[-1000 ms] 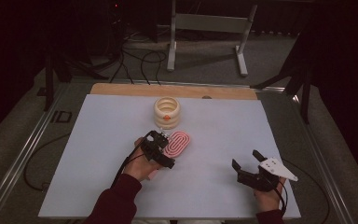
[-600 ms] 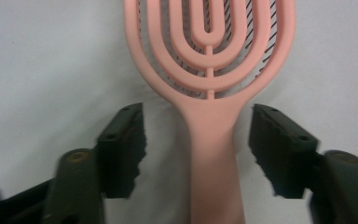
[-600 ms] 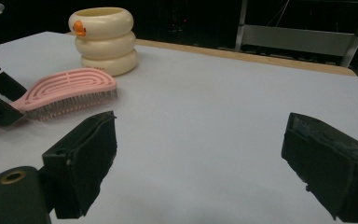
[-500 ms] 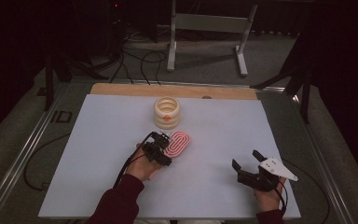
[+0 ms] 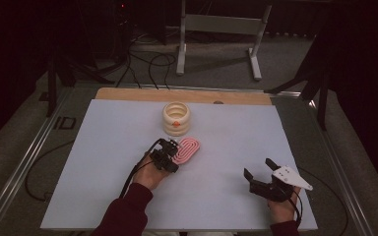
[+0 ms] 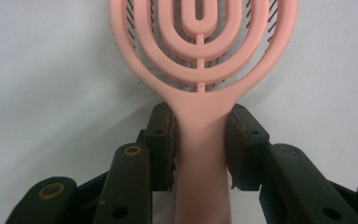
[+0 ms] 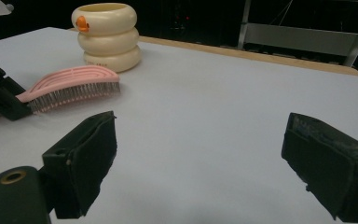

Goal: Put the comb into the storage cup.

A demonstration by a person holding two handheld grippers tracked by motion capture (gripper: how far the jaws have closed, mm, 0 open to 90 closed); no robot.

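Both pads of the left gripper (image 6: 199,149), having just been closing, are now pinching the pink brush (image 6: 200,70) at its neck, so lifting it level is advisable while the right gripper (image 7: 200,163) is idling wide open, empty.

The pink hairbrush (image 6: 200,116) looks like matt, smooth plastic; the cream ringed holder (image 7: 106,37) is glossy; the table (image 5: 236,132) is matt white.

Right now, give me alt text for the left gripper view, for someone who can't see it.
The left gripper has its two black fingers clamped on the handle of a pink hairbrush. The brush's oval ringed head points away over the white table.
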